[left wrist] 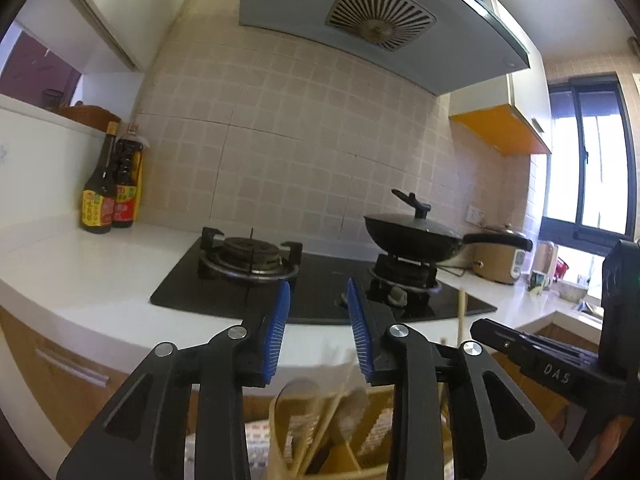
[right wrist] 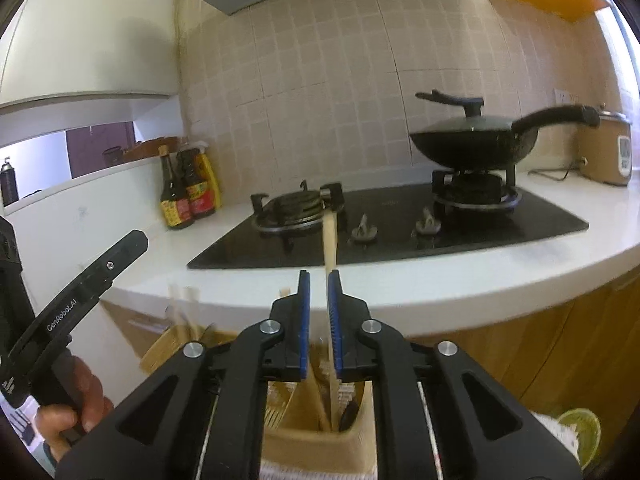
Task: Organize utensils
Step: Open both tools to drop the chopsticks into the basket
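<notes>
Chopsticks [right wrist: 330, 240], pale wood or bamboo, rise between the blue pads [right wrist: 335, 320] of the right gripper [right wrist: 319, 280]; the narrow jaws appear to pinch the shaft against the right-hand pad, though motion blur leaves actual contact uncertain. Whether one stick or a pair is held cannot be told. The lower end descends into a tan utensil holder [right wrist: 320, 444] directly beneath, which already contains other wooden implements. The left gripper [left wrist: 318, 288] hangs with its jaws spread wide and nothing between them, above the same holder [left wrist: 376, 472], where a wooden spoon [left wrist: 352, 404] and further sticks lean. Judged from appearance, the shaft is light, stiff and smooth, apt to pivot or slide under a loose pinch. A hold near mid-length, square across the ribbed pads, should resist rotation. Behind, on the white counter [right wrist: 520, 264], lie a black gas hob [right wrist: 400, 240], a lidded wok [right wrist: 476, 140] and sauce bottles [right wrist: 188, 192].
</notes>
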Motion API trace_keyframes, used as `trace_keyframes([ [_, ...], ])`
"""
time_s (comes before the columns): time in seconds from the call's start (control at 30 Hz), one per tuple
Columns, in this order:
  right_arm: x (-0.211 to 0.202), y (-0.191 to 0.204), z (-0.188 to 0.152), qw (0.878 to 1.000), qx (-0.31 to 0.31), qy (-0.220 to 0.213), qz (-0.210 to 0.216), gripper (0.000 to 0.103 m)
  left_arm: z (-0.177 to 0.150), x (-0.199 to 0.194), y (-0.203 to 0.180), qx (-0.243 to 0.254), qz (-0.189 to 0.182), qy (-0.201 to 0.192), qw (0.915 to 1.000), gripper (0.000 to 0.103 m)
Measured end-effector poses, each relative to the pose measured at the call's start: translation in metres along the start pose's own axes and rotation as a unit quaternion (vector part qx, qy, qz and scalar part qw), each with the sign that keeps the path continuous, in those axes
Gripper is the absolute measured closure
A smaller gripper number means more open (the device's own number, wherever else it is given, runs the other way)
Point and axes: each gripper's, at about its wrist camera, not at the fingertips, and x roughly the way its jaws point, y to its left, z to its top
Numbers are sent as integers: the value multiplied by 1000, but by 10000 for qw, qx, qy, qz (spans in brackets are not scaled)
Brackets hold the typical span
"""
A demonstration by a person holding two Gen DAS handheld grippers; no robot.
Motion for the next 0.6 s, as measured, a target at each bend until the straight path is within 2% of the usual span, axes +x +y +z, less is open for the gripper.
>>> trace_keyframes([
  [0.03,-5,1,-2,10000,1,48,10,94,0,-4,0,22,-9,16,10000,70],
  [0.1,-14,3,-4,9999,6,145,26,94,2,-17,3,60,-34,60,10000,59],
  [0.13,-22,4,-7,9997,33,232,49,93,3,-22,4,59,-66,84,9999,58],
  [0.2,-33,6,-10,9993,79,357,61,82,5,-31,7,48,-217,213,9995,50],
  [0.23,-39,7,-12,9992,103,397,33,66,5,-36,8,41,-393,370,9985,47],
  [0.27,-46,9,-13,9991,119,418,-23,44,5,-40,9,38,-554,505,9972,42],
  [0.3,-54,11,-15,9991,122,409,-81,40,4,-45,9,48,-644,596,9961,42],
  [0.5,-84,23,-28,9954,88,938,-151,41,-13,-92,11,435,-648,966,9923,41],
  [0.6,-91,31,-40,9897,51,1390,-329,41,-18,-113,14,478,-644,1115,9905,40],
])
